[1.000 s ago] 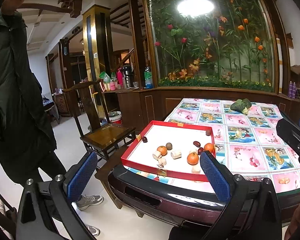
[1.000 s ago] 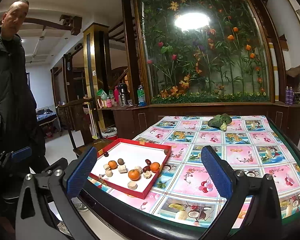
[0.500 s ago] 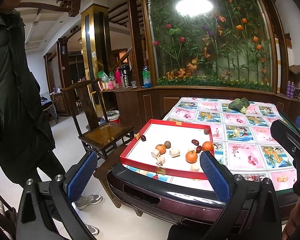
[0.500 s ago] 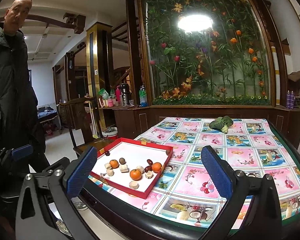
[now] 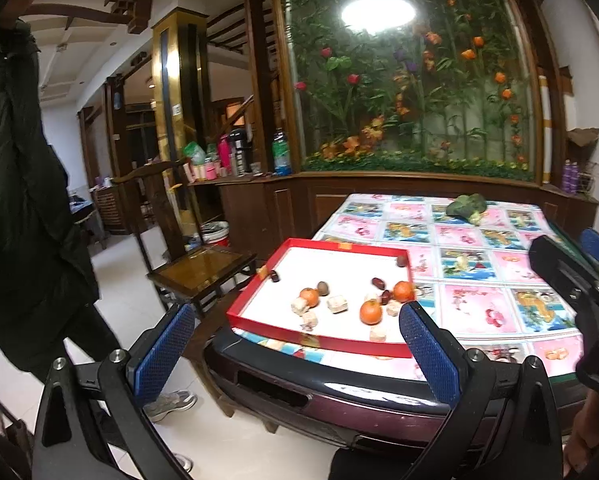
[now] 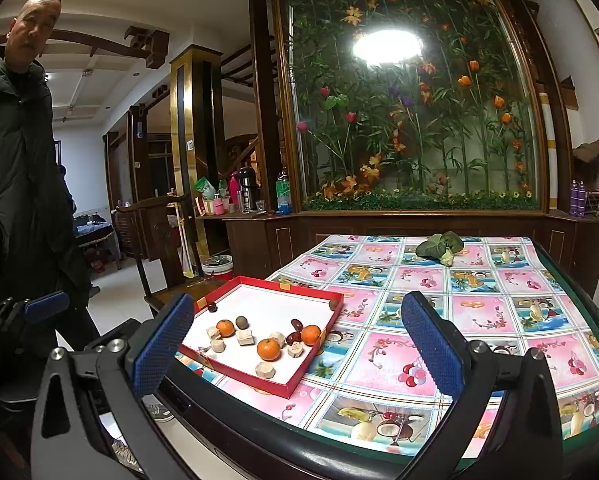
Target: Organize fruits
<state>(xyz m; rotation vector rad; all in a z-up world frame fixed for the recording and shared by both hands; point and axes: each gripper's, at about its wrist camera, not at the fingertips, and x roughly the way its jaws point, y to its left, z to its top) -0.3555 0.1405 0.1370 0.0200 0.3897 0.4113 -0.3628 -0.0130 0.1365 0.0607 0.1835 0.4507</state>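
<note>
Fruits (image 6: 268, 349) lie mixed in the red tray (image 6: 295, 386); my left gripper (image 5: 291, 344) and right gripper (image 6: 297, 332) hang wide apart, empty, short of the table. I'd judge sorting unsettled.

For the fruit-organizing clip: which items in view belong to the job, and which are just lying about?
Part of the job:
- red tray
- oranges in it
- dark dates
- pale chunks
- left gripper and right gripper, both open and empty

Lying about:
- leafy greens at the table's far end
- wooden chair
- bottles on the counter
</note>
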